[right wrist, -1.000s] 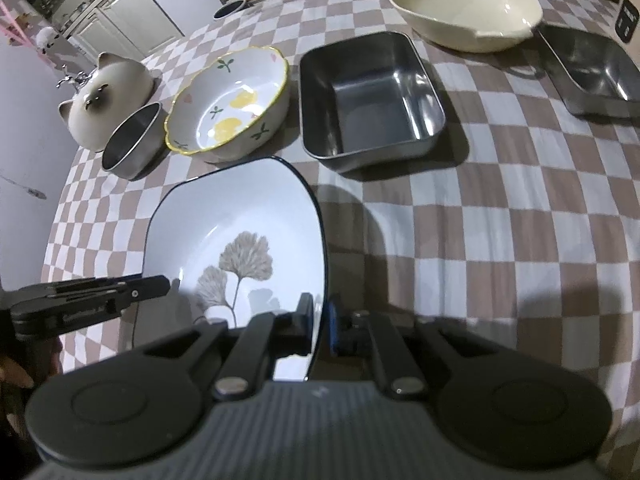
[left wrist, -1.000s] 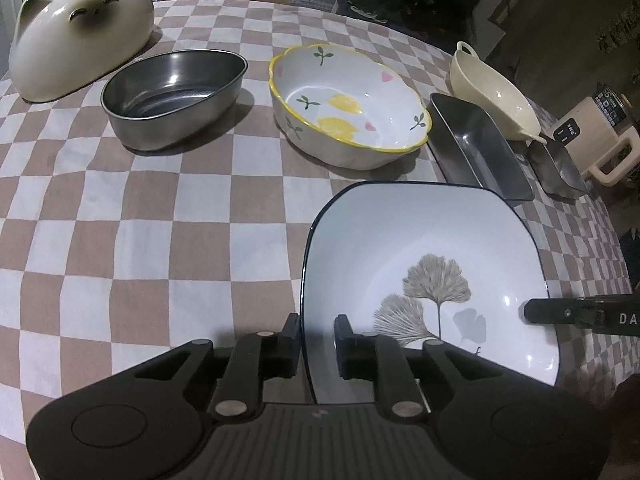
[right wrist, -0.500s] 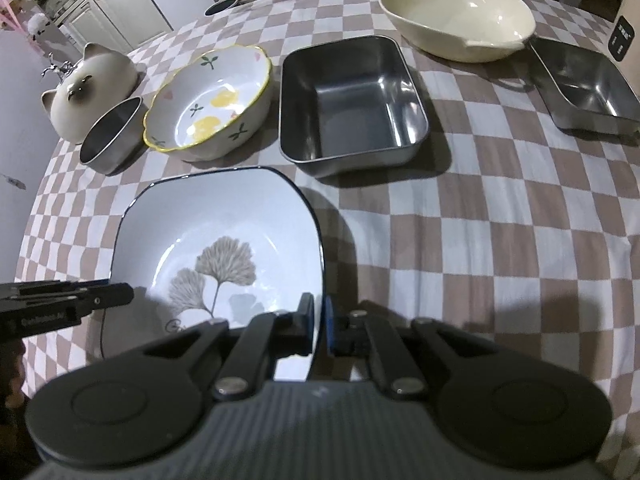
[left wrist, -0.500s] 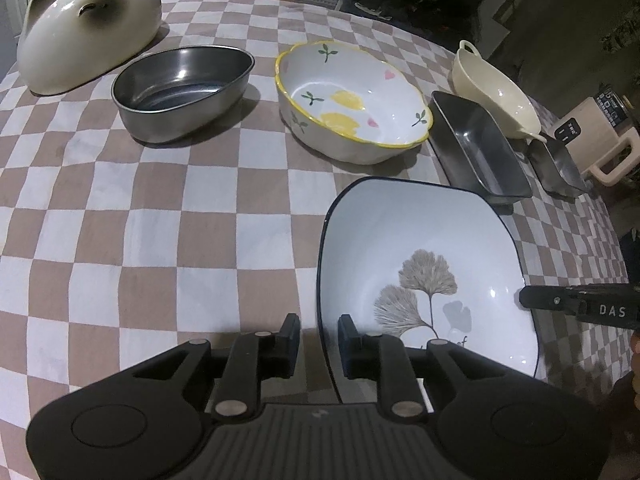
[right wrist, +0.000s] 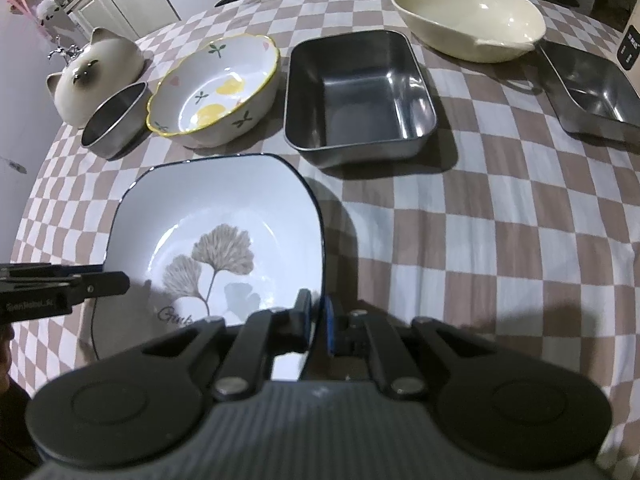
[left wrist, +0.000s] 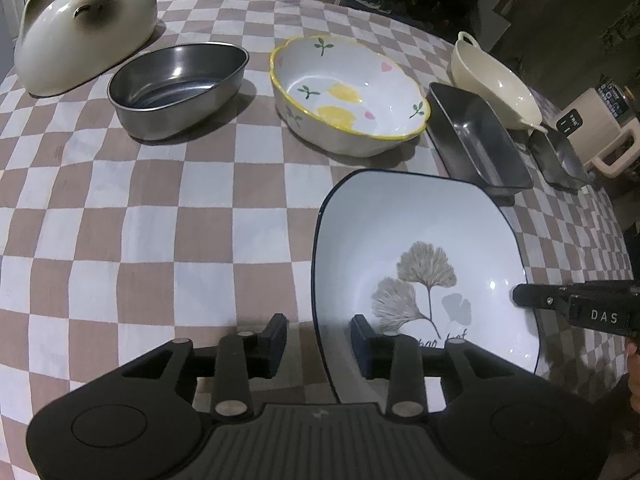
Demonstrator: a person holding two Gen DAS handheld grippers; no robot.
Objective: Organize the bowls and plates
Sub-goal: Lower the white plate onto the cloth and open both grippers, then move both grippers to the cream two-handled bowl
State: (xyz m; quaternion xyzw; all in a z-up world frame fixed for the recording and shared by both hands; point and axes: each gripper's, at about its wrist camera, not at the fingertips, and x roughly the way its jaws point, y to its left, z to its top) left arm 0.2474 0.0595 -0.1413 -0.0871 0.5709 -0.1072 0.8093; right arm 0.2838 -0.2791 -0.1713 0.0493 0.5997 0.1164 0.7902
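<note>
Left claw [left wrist: 318, 338] opening astride plate [left wrist: 420, 232] rim

Home kitchen: checkered tablecloth [left wrist: 160, 208], white cabinets [right wrist: 132, 4] behind (dim light), cat-shaped jar [left wrist: 84, 20].

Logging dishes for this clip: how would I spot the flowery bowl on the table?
On the checkered tablecloth, look along the far row of dishes. The bowl sits between the oval steel bowl and the rectangular steel pan. Only it has a wavy yellow rim with painted lemons and leaves.
</note>
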